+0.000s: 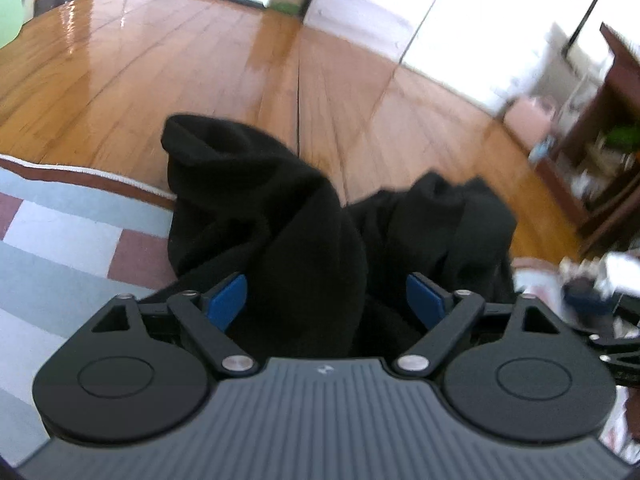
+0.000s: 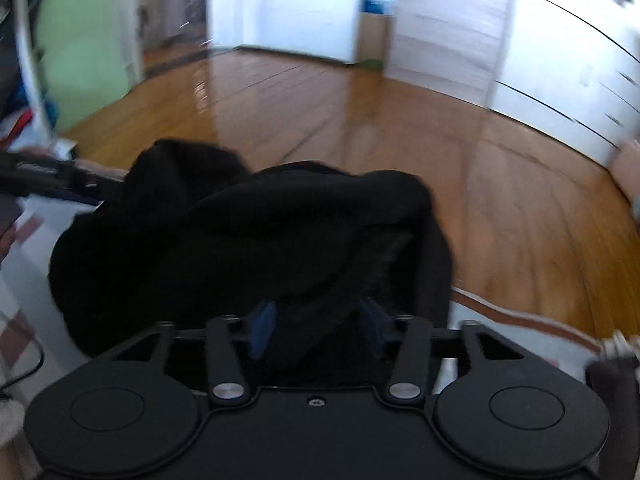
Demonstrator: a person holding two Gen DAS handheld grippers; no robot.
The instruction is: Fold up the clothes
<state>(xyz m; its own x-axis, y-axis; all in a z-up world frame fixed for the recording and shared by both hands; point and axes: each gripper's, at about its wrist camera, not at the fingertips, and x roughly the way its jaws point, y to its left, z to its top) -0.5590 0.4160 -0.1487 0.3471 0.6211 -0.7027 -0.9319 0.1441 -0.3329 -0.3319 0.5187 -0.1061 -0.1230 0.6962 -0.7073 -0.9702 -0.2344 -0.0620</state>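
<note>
A black garment [image 1: 280, 216] hangs bunched in front of my left gripper [image 1: 326, 300]. Its blue pads [image 1: 228, 300] stand wide apart with a thick fold of the cloth between them. In the right wrist view the same black garment [image 2: 248, 232] fills the middle, draped over my right gripper [image 2: 318, 332], whose blue pads [image 2: 262, 332] are closer together and clamp a fold of cloth. The other gripper shows at the left edge of the right wrist view [image 2: 44, 178]. Both views are motion-blurred.
A checked blue, white and maroon rug [image 1: 60, 240] lies below, with its bordered edge [image 2: 520, 316] toward a glossy wooden floor [image 1: 200, 60]. White cabinets [image 2: 560, 80] and a dark wooden shelf [image 1: 600, 140] stand at the right. A green panel [image 2: 84, 48] is at the left.
</note>
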